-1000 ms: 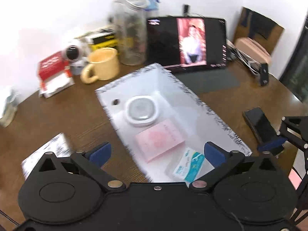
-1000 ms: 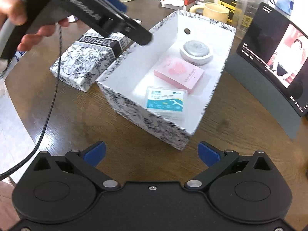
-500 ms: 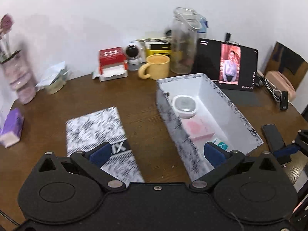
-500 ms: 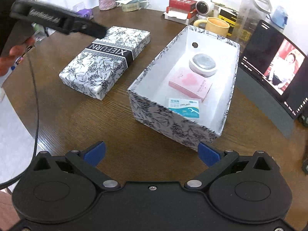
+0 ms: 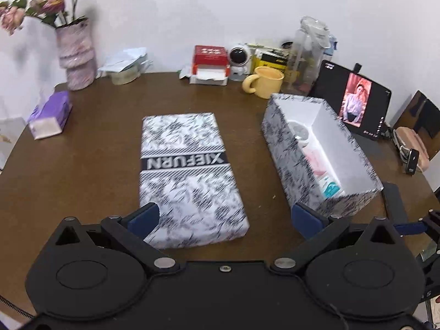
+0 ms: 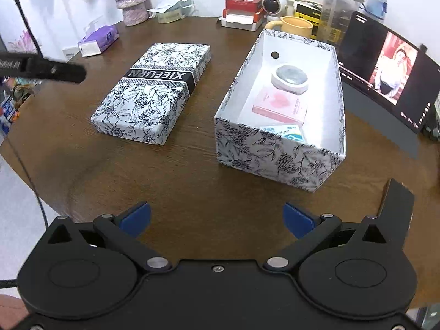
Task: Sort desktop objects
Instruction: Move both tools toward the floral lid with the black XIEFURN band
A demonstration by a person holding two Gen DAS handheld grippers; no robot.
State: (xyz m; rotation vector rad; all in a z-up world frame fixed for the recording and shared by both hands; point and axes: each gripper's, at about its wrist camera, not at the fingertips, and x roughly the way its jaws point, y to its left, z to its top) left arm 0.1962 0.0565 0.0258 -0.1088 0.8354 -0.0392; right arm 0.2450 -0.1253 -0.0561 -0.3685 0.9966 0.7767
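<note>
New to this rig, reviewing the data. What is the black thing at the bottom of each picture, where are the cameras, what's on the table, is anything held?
No robot here: a person carries a two-finger gripper in each hand, with a fisheye camera on each looking along its fingers. The black shape is the gripper body. One picture is from the left gripper, the other from the right gripper. Both are open and hold nothing. On the brown table lie a patterned lid and, beside it and apart, the open box holding a round white case, a pink box and a blue-and-white packet. Behind stand a yellow mug and a tablet.
</note>
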